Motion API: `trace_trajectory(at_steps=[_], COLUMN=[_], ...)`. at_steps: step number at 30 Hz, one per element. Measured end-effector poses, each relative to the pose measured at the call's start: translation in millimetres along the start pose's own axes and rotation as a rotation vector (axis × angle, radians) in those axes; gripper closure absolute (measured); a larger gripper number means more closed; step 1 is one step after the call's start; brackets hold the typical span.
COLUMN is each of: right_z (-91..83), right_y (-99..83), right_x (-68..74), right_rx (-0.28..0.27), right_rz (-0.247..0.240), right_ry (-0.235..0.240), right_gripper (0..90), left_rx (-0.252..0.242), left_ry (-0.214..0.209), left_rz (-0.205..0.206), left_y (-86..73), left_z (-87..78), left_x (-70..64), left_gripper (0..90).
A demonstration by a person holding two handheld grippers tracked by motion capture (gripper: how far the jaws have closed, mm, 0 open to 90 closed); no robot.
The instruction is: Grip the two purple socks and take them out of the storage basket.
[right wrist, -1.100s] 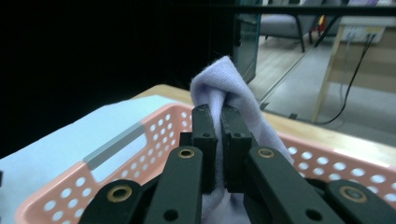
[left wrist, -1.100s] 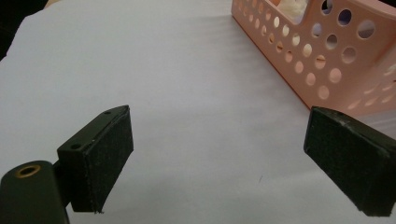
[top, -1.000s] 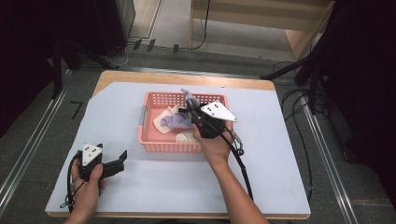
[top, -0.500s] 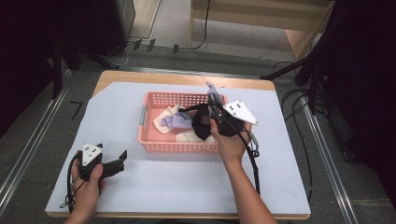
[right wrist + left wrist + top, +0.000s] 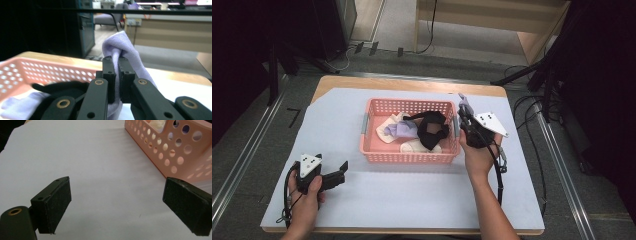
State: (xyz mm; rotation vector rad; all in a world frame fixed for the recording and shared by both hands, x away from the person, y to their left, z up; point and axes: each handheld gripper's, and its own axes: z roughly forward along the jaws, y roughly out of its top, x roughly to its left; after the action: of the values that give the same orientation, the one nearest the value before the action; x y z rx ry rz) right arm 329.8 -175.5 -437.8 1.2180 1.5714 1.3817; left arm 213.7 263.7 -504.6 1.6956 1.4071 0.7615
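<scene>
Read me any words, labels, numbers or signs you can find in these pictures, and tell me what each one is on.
"7": a black mark that reads like this digit, on the floor left of the table.
No words or brand show on the pink basket, the cloths, the left gripper or the right gripper.
The dots on the grey plate are markers, not text.

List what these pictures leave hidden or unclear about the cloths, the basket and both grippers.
- Lavender cloth in the right gripper: its lower part is hidden behind the jaws in the right gripper view; too small in the high view to tell what it is.
- Pink basket: cut off by the frame edge in the left gripper view.
- Basket contents: tangled and overlapping in the high view; count unclear.
- Left gripper: small in the high view.
</scene>
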Motion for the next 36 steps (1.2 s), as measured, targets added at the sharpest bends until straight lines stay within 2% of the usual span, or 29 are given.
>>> trace_trajectory(at_steps=[2, 3, 4, 8, 9, 12, 13, 14, 16, 17, 19, 21, 24, 25, 27, 30, 31, 32, 34, 36], right_z=[-0.1, -0.2, -0.2, -1.3, -1.4, -1.9, -1.9, -1.8, -2.1, -2.1, 1.1, 4.9, 10.2, 10.2, 13.6, 18.7, 21.9, 21.9, 26.9, 29.2], right_y=[-2.4, -5.9, -5.9, -13.1, -14.0, -14.7, -14.7, -13.5, -11.8, -11.8, -9.7, -8.6, -7.6, -7.6, -6.5, -4.6, -3.6, -3.6, -3.9, -4.4], right_x=[-3.5, -9.9, -9.9, -21.7, -23.3, -25.5, -25.5, -24.6, -18.9, -18.9, -4.4, 7.9, 24.9, 24.9, 35.8, 51.6, 62.4, 62.4, 79.7, 84.8], right_rx=[0.006, 0.040, 0.040, 0.082, 0.090, 0.109, 0.109, 0.104, 0.099, 0.099, 0.106, 0.118, 0.128, 0.128, 0.144, 0.159, 0.169, 0.169, 0.197, 0.207], right_rz=[0.002, 0.008, 0.008, 0.022, 0.026, 0.032, 0.032, 0.053, 0.069, 0.069, 0.058, 0.037, 0.048, 0.048, 0.047, 0.037, 0.020, 0.020, 0.000, -0.007], right_ry=[-0.012, -0.041, -0.041, -0.098, -0.113, -0.149, -0.149, -0.122, -0.085, -0.085, -0.016, 0.019, 0.082, 0.082, 0.105, 0.155, 0.183, 0.183, 0.216, 0.226], right_gripper=[86.3, 86.3, 86.3, 84.8, 81.2, 60.9, 60.9, 54.6, 53.3, 53.3, 52.7, 52.7, 52.9, 52.9, 53.6, 54.4, 54.4, 54.4, 54.4, 54.4], left_rx=[0.001, 0.000, 0.000, 0.004, 0.004, 0.005, 0.005, 0.008, 0.009, 0.010, 0.005, 0.002, 0.000, 0.000, 0.001, 0.001, 0.003, 0.002, 0.002, 0.001], left_ry=[0.002, 0.003, 0.003, 0.009, 0.009, 0.009, 0.009, 0.007, 0.005, 0.005, 0.007, 0.004, 0.001, 0.001, 0.002, 0.001, 0.000, 0.000, -0.001, -0.002], left_rz=[0.001, 0.002, 0.002, 0.000, 0.001, 0.001, 0.001, 0.000, 0.000, -0.001, 0.001, 0.000, 0.002, 0.002, 0.002, 0.000, 0.001, 0.001, 0.002, 0.002], left_y=[0.0, 0.1, 0.1, 0.2, 0.2, 0.3, 0.3, 0.4, 0.4, 0.4, 0.3, 0.1, 0.0, 0.0, 0.1, 0.1, 0.1, 0.1, 0.1, 0.0], left_z=[0.0, 0.1, 0.1, 0.5, 0.6, 0.5, 0.5, 0.5, 0.6, 0.5, 0.5, 0.3, 0.1, 0.1, 0.1, 0.2, 0.2, 0.3, 0.3, 0.2], left_x=[0.0, 0.1, 0.1, 0.2, 0.3, 0.4, 0.4, 0.6, 0.6, 0.6, 0.4, 0.2, 0.2, 0.2, 0.1, -0.1, 0.0, 0.0, -0.1, -0.1], left_gripper=[8.8, 8.8, 8.8, 8.8, 8.8, 8.9, 8.8, 8.8, 8.8, 8.8, 8.8, 8.8, 8.8, 8.9, 8.9, 8.9, 8.9, 8.9, 8.9, 8.9])
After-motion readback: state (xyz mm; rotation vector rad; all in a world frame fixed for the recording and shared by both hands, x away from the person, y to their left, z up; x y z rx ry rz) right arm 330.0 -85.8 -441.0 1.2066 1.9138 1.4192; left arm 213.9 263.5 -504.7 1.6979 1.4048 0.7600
